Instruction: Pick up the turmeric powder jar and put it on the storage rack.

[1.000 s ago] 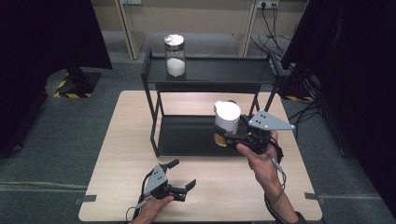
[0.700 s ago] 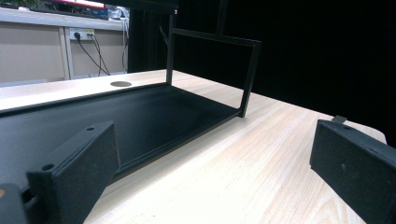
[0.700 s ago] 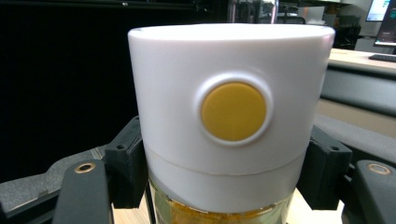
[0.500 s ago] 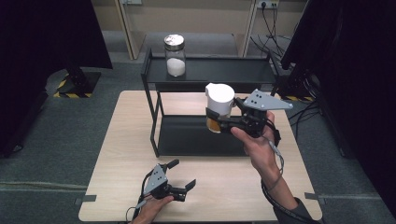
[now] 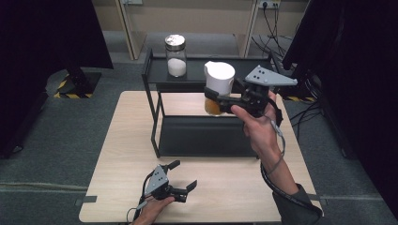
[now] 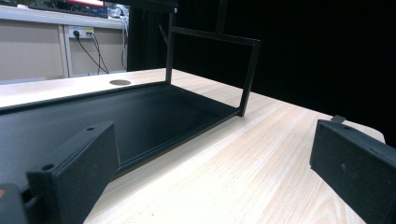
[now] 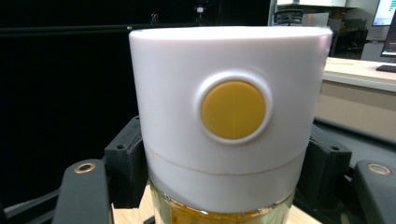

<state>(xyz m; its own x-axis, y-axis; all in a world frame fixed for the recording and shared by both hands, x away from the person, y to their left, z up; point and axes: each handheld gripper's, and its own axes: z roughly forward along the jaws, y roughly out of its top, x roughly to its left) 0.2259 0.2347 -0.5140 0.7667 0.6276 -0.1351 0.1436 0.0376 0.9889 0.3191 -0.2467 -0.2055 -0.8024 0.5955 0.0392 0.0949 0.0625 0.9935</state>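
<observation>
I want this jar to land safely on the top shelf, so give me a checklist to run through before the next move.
1. Grip: right gripper has its jaws clamped on the white-capped jar, just under the cap: ok.
2. Jar upright: ok.
3. Height: seen from the high view, the jar's base overlaps the top shelf edge; clearance: cannot tell.
4. Landing spot: the shelf to the right of the glass jar of white powder is bare: ok.
5. Gap from the glass jar: apart in the high view: ok.
6. Left gripper rests open on the table, away from the rack: ok.
</observation>
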